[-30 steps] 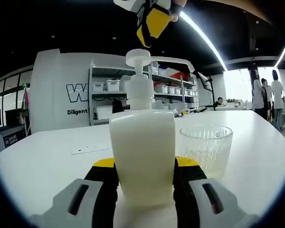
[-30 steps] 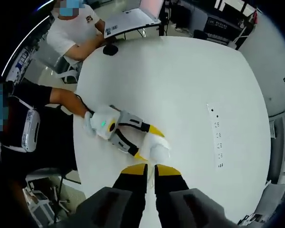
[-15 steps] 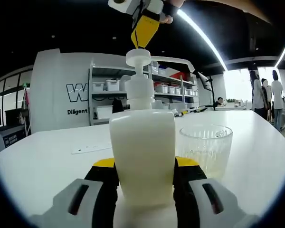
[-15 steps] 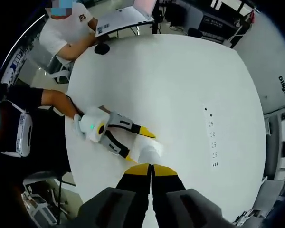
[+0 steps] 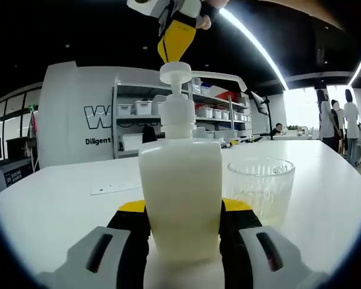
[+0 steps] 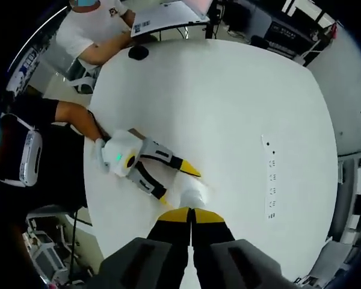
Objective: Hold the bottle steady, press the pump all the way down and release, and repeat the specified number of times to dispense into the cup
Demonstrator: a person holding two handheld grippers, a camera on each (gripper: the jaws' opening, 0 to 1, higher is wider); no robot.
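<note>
A cream pump bottle (image 5: pixel 180 180) stands upright on the white table (image 5: pixel 54 211), with my left gripper (image 5: pixel 184 206) shut on its body from both sides. Its white pump head (image 5: pixel 175 72) is up. My right gripper (image 5: pixel 175 39) comes down from above, jaws together, its yellow tips right at the pump's top. The right gripper view looks down past my shut right gripper (image 6: pixel 191 212) at the bottle (image 6: pixel 192 194) and the left gripper (image 6: pixel 141 165). A ribbed clear glass cup (image 5: pixel 262 186) stands just right of the bottle, under the spout.
A flat power strip (image 5: pixel 114 188) lies on the table behind the bottle, also visible as the power strip (image 6: pixel 269 180) from above. At the table's far edge a seated person (image 6: pixel 90 36) works at a laptop (image 6: pixel 162 21) beside a dark mouse (image 6: pixel 138 53). Shelves (image 5: pixel 210 114) stand behind.
My right gripper's jaws closed fully and moved left and down, from beside the pump to directly over it. The bottle, cup and left gripper have not moved; the pump is still up.
</note>
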